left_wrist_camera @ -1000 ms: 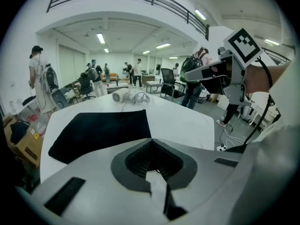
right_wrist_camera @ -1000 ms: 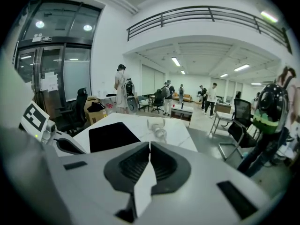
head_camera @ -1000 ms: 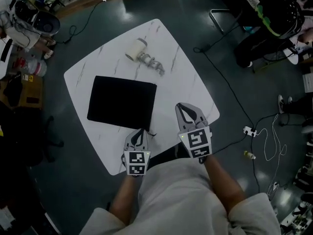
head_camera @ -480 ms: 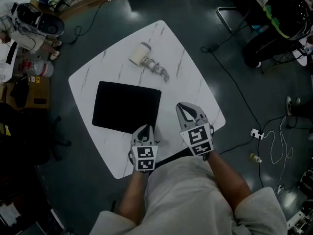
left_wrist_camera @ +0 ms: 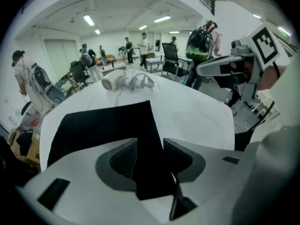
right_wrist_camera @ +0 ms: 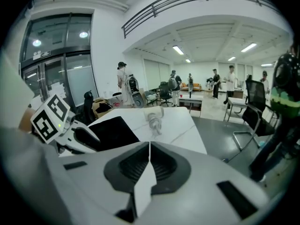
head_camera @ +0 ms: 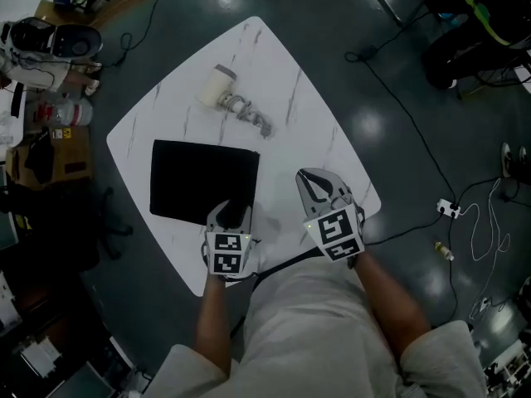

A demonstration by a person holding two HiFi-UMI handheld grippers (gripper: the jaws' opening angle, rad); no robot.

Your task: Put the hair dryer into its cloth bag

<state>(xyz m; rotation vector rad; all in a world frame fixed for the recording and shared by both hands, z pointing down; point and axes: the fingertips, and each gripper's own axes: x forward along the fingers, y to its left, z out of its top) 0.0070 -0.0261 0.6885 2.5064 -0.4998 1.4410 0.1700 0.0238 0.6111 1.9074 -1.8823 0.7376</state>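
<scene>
A flat black cloth bag (head_camera: 199, 181) lies on the white marble table (head_camera: 323, 139). The white hair dryer (head_camera: 217, 85) lies beyond it with its coiled cord (head_camera: 247, 114) beside it. My left gripper (head_camera: 233, 215) is over the bag's near right corner. Its jaws have just been opening, and in the left gripper view (left_wrist_camera: 150, 146) the bag (left_wrist_camera: 103, 125) shows in the gap with neither pad pressing on it. My right gripper (head_camera: 315, 182) hovers to the right of the bag over bare tabletop. Seen in its own view (right_wrist_camera: 149, 146), it is shut on nothing. The dryer (right_wrist_camera: 154, 118) is far ahead of it.
The table's near edge (head_camera: 274, 259) runs just under both grippers. Cables and a power strip (head_camera: 449, 210) lie on the dark floor at the right. Boxes and clutter (head_camera: 50, 148) stand at the left. People (right_wrist_camera: 124, 81) and office chairs are in the room behind.
My left gripper moved forward from the table's near edge onto the bag's near right corner, and its jaws now stand apart. The right gripper came down a little and stayed shut.
</scene>
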